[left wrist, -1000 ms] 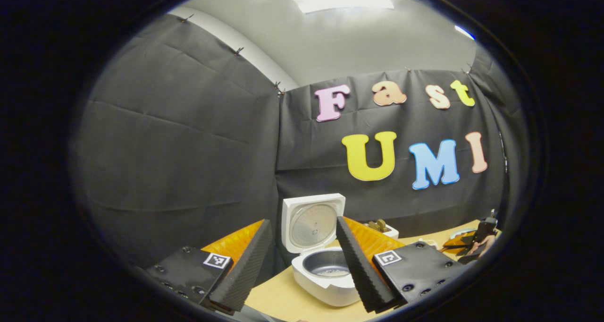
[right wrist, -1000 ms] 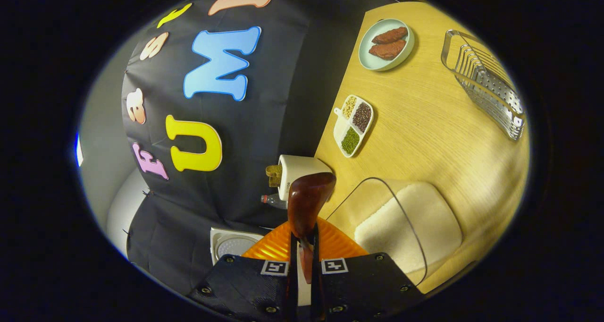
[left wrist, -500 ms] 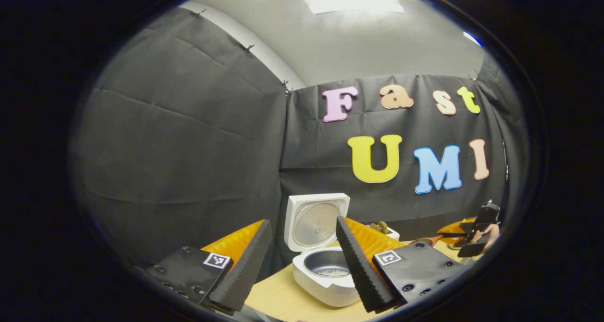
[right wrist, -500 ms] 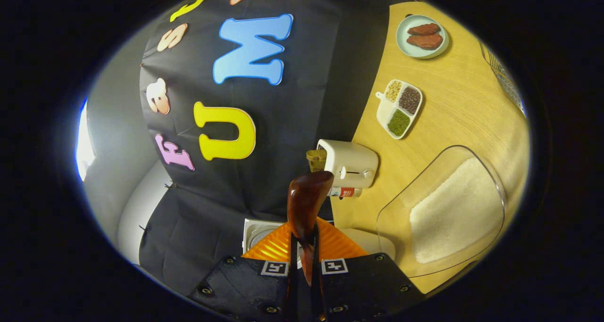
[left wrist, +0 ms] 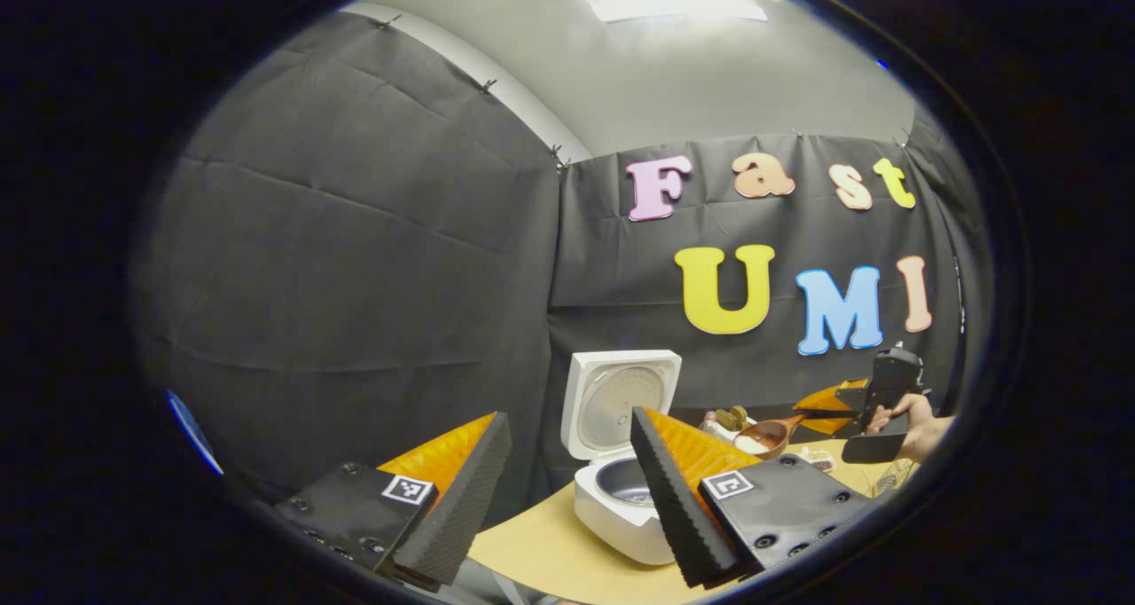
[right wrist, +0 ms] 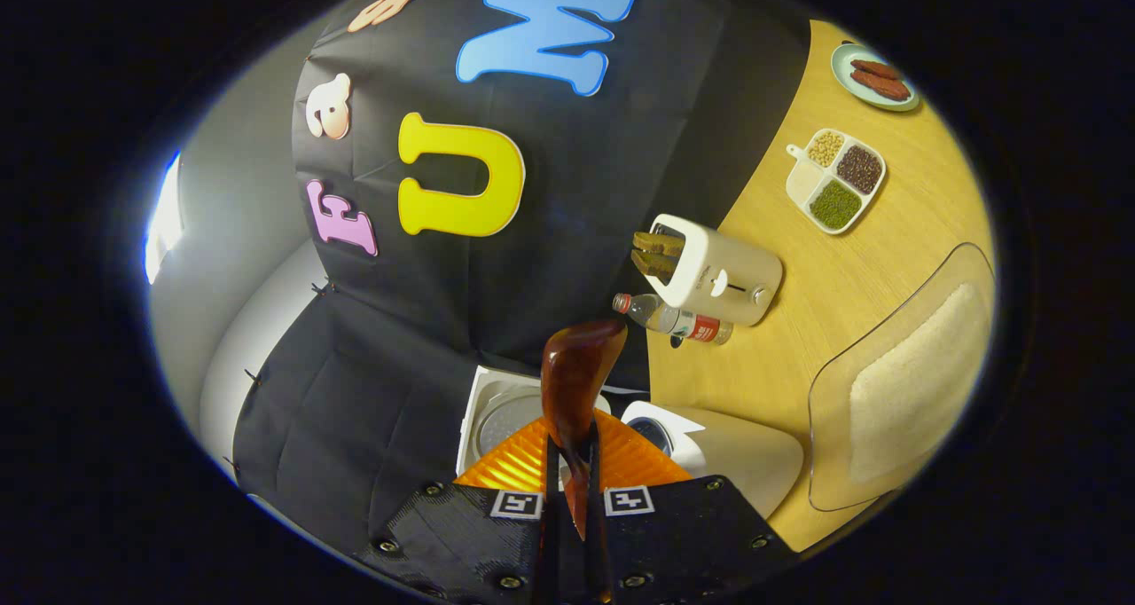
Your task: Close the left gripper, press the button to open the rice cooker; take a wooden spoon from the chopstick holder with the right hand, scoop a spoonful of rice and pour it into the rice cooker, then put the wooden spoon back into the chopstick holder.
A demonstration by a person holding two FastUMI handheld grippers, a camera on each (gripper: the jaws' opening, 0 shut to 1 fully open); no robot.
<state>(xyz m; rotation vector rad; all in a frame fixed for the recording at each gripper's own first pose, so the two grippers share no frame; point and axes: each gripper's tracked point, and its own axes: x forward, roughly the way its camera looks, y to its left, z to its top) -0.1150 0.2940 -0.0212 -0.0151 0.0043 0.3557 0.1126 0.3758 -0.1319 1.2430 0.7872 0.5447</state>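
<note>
The white rice cooker (left wrist: 621,512) stands on the table with its lid (left wrist: 621,396) raised upright and its pot showing. My left gripper (left wrist: 569,419) hangs open in front of it, holding nothing. In the left gripper view the right gripper (left wrist: 873,401), held by a hand (left wrist: 918,423), carries the wooden spoon (left wrist: 767,435) level, with white rice in its bowl, to the right of the cooker. In the right gripper view my right gripper (right wrist: 572,450) is shut on the spoon's handle, and the spoon (right wrist: 576,379) points toward the open rice cooker (right wrist: 683,436).
On the wooden table (right wrist: 798,277) stand a white toaster (right wrist: 723,268) with bread, a lying bottle (right wrist: 674,318), a divided dish of grains (right wrist: 838,179), a plate of meat (right wrist: 873,73) and a clear container of rice (right wrist: 913,374).
The right gripper has carried the spoon away from the rice container, up and toward the rice cooker. The left gripper has turned slightly left and stays open.
</note>
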